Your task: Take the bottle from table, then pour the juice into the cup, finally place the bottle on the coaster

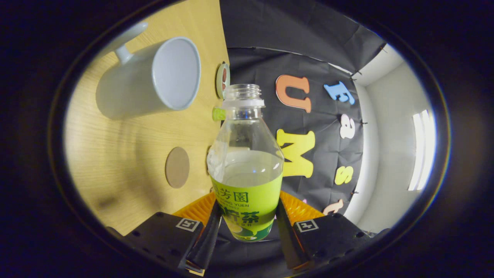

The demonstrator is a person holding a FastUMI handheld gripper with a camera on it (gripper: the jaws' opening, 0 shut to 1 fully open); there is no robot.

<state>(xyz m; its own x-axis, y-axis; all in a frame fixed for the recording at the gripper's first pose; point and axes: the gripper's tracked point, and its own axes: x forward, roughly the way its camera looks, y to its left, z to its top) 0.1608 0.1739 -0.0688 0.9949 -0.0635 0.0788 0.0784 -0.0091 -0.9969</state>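
Note:
A clear plastic bottle (246, 162) with a green label and no cap sits between my fingers, both pressing on its labelled body; my gripper (247, 224) is shut on it. The view is rolled hard, so the wooden table (127, 154) stands on edge beside the bottle. Pale juice fills the bottle to roughly half. A white mug (148, 79) with a handle stands on the table beyond the fingers, its open mouth facing toward the bottle's neck, apart from it. A round brown coaster (177, 167) lies flat on the table, level with the bottle's body.
Near the table's far edge lie a small round disc (222, 80) and a little green cap (218, 114), just behind the bottle's neck. The booth's black cloth wall (328, 58) and a pale wall rise beyond the table.

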